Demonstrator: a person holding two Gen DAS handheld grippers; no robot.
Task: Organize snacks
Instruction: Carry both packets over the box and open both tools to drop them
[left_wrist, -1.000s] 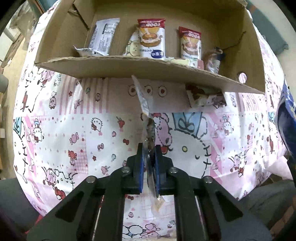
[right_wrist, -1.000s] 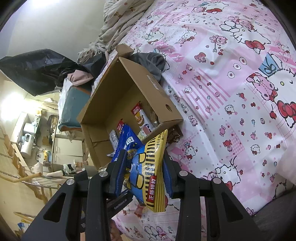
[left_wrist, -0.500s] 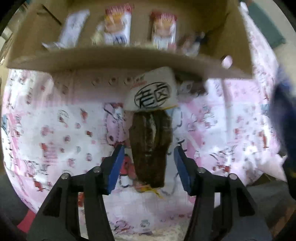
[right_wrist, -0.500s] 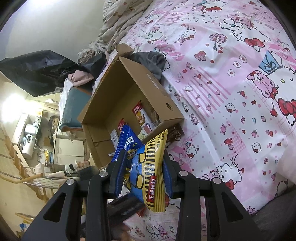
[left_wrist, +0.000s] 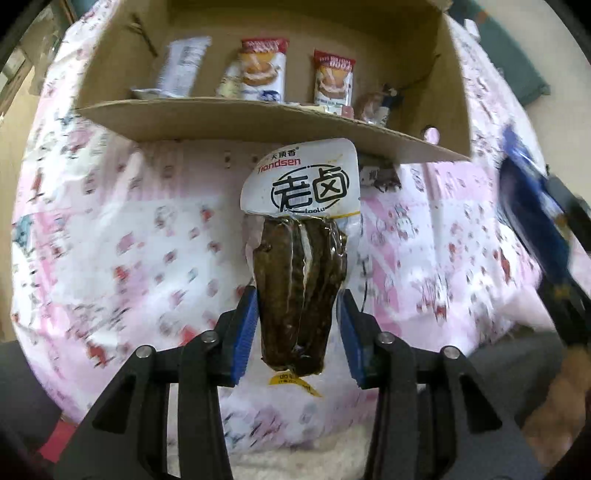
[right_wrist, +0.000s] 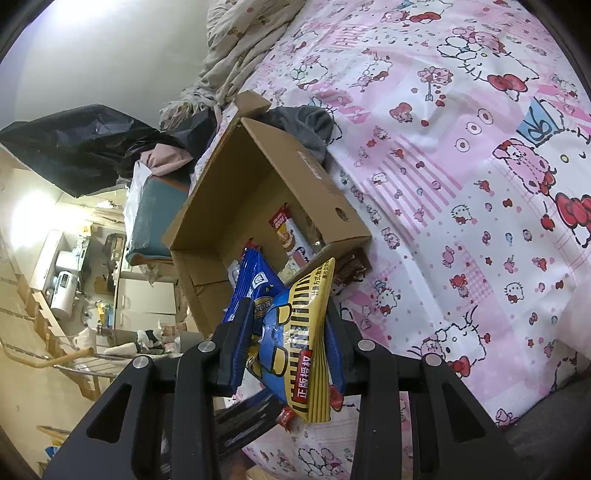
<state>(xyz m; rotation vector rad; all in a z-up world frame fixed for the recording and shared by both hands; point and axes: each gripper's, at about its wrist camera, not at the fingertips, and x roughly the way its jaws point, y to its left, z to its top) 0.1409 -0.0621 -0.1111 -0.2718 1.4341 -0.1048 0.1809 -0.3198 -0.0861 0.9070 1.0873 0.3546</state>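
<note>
An open cardboard box (left_wrist: 258, 122) lies on its side on the pink cartoon bedsheet and holds several snack packets (left_wrist: 262, 70). My left gripper (left_wrist: 297, 332) is open; a clear pouch of brown meat with a white label (left_wrist: 301, 258) lies between its blue pads, in front of the box flap. My right gripper (right_wrist: 286, 343) is shut on a blue and yellow snack bag (right_wrist: 291, 332), held in front of the box (right_wrist: 266, 192). The blue bag also shows at the right edge of the left wrist view (left_wrist: 532, 229).
A brown packet (right_wrist: 351, 267) lies on the sheet under the box's flap. Grey clothing (right_wrist: 306, 125) and a rumpled blanket (right_wrist: 240, 55) lie behind the box. A black bag (right_wrist: 81, 144) and room clutter sit past the bed edge.
My left gripper was shut on the meat pouch held edge-on; it has opened and the pouch now lies flat, face up, between the pads. The right gripper keeps its bag, barely moved.
</note>
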